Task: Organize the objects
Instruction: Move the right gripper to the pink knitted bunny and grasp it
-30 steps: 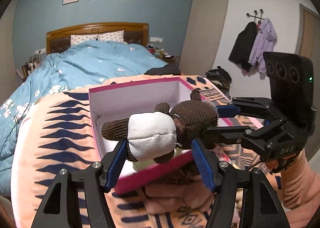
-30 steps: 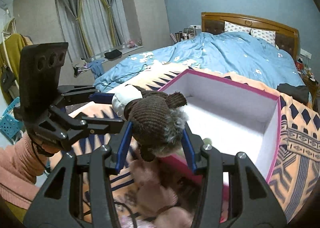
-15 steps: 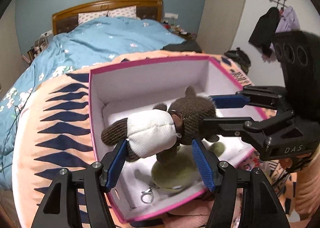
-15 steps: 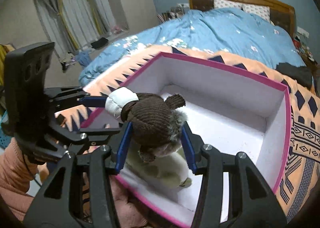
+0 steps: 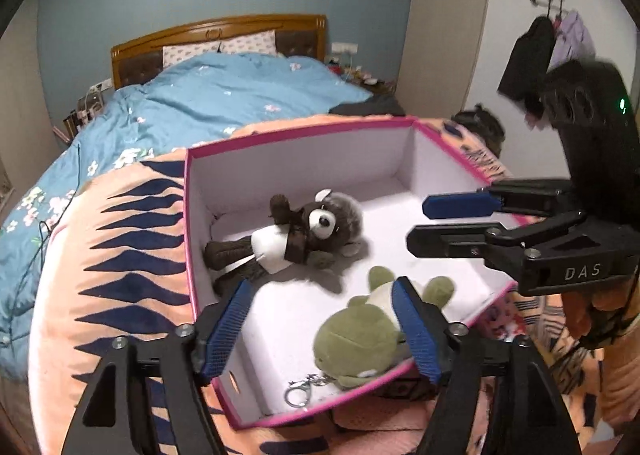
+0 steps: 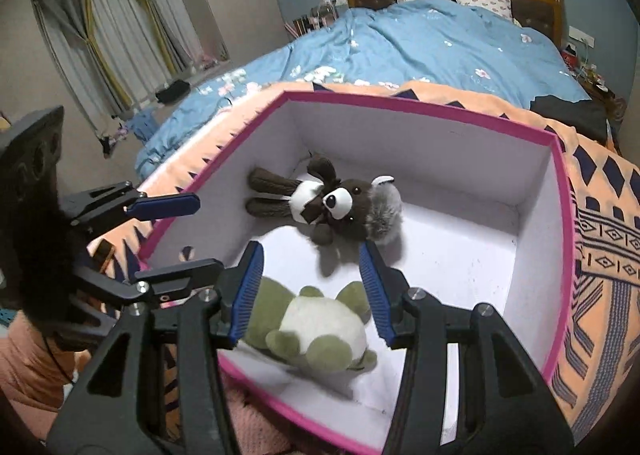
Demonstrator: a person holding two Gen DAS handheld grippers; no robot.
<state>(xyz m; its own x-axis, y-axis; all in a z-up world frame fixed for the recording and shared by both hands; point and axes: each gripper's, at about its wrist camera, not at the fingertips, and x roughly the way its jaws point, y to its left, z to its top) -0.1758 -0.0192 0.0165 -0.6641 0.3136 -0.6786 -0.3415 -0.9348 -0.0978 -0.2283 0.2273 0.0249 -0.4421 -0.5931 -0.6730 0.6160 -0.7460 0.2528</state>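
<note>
Release was the step in hand, and it looked done: the brown plush raccoon [image 5: 304, 233] lay on its back on the white floor of the pink-rimmed box [image 5: 296, 133], toward the far left corner, with the green plush frog [image 5: 360, 339] nearer, against the near wall. Both tongs had just been spreading. The left gripper [image 5: 326, 329] stood apart over the near rim with nothing pressed between its blue pads [image 5: 226, 329], though its right pad overlapped the frog in view. The right gripper [image 6: 310, 289] was likewise apart and empty, hanging just above the frog [image 6: 320, 331] with the raccoon [image 6: 340, 205] beyond its tips. To finish well, I judged both tools should lift straight up and back before turning, so that neither pad snags the frog's plush or its metal keyring clasp [image 5: 302, 391] and drags it over the rim. The box sat on a soft orange patterned blanket [image 5: 120, 255], so any knock on the wall could tip it.
</note>
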